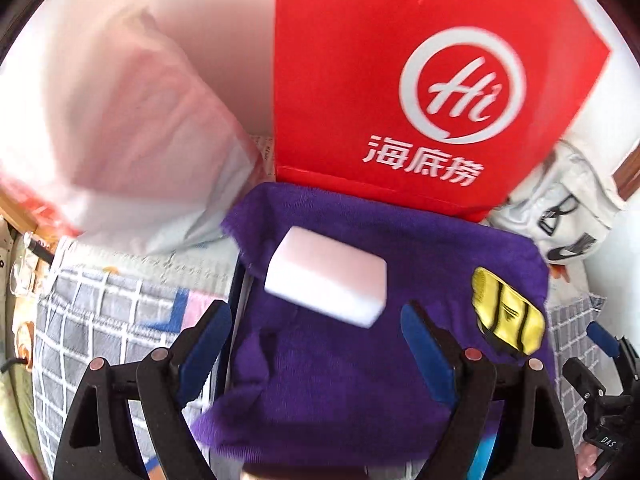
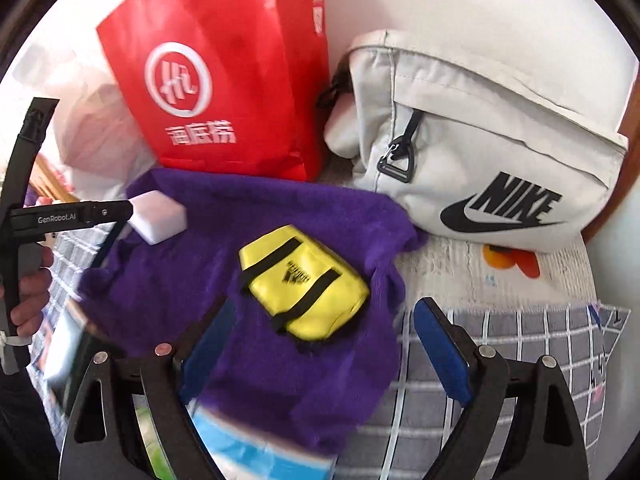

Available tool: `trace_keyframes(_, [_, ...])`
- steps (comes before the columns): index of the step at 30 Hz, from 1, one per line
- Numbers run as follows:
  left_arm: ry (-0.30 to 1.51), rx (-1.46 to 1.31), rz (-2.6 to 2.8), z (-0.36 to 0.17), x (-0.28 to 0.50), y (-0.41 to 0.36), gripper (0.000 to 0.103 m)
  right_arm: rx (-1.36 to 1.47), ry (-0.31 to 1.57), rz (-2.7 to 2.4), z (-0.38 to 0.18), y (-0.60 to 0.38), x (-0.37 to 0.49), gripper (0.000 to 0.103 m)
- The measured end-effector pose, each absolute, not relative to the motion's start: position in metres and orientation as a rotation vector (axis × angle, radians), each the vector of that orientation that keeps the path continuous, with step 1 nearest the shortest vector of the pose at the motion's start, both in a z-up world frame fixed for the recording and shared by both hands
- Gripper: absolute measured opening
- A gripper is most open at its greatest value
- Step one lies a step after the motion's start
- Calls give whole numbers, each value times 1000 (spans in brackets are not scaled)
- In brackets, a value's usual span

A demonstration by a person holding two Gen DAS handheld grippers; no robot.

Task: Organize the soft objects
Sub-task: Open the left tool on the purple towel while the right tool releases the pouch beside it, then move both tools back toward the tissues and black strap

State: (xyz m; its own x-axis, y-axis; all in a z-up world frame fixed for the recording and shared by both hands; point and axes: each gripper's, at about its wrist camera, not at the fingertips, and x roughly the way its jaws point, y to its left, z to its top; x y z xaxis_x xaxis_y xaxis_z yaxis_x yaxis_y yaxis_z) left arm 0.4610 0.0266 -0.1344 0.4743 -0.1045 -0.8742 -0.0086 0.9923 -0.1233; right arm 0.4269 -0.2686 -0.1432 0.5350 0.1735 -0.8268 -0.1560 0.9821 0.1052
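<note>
On the bed, a purple towel (image 1: 360, 320) lies spread over what looks like a box or book with a blue-and-white cover peeking out at its near edge. Two soft things rest on the towel: a white sponge block (image 1: 326, 276) toward its far left corner and a small yellow pouch (image 2: 304, 282) with black straps toward its right edge. Behind the towel stand a red Haidilao paper bag (image 1: 400, 80) and, to its right, a pale grey Nike bag (image 2: 480, 152); a translucent plastic bag (image 1: 120, 120) sits at the far left. A checked bedsheet (image 2: 500, 360) covers the bed.

The left tongs (image 1: 316, 344) are released, fingers spread wide and grasping nothing. The sponge lies straight ahead of them, just beyond the fingertips and a little left of centre, its long axis running diagonally from far left to near right, so the fingers would meet it across the shorter span only after a slight twist.

The right tongs (image 2: 324, 344) are likewise spread and empty. The pouch sits just ahead and left of centre, close to the left finger, its long axis slanting from far left to near right.

By my reading each hand is nearest its own object: left for the sponge, right for the pouch.
</note>
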Motion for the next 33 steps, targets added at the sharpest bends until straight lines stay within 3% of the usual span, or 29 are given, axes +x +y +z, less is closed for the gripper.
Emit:
trace_keyframes(12, [975, -75, -90, -90, 343, 28, 86, 60, 909, 199, -118, -250, 328, 90])
trace_keyframes(25, [1009, -90, -111, -115, 240, 39, 86, 6, 860, 317, -122, -215, 212, 90])
trace_keyframes(33, [1032, -111, -98, -139, 208, 49, 86, -41, 889, 332, -149, -212, 167, 72])
